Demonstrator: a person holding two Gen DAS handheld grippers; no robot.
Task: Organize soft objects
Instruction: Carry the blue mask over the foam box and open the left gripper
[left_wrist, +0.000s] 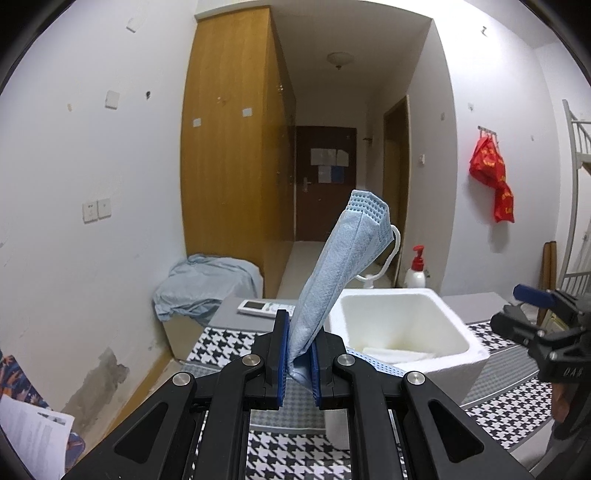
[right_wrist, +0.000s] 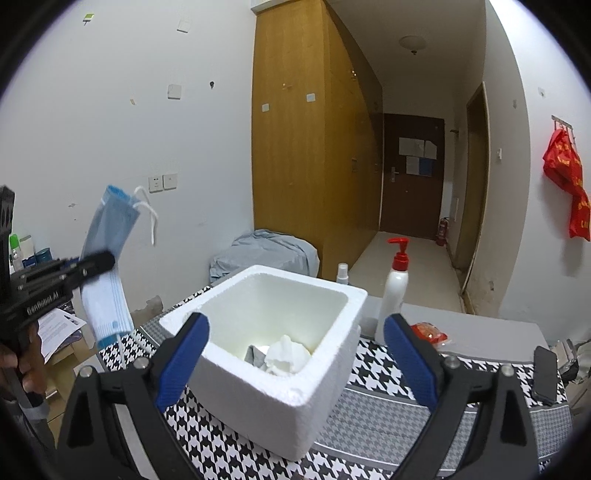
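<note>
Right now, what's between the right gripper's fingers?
In the right wrist view, the right gripper is open, and the foam box sits between its fingers, untouched.

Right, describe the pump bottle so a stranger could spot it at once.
Find the white foam box on the houndstooth cloth. Just behind its far right corner stands the pump bottle: tall, white, with a red pump head, unlike the smaller clear-capped spray bottle beside it.
</note>
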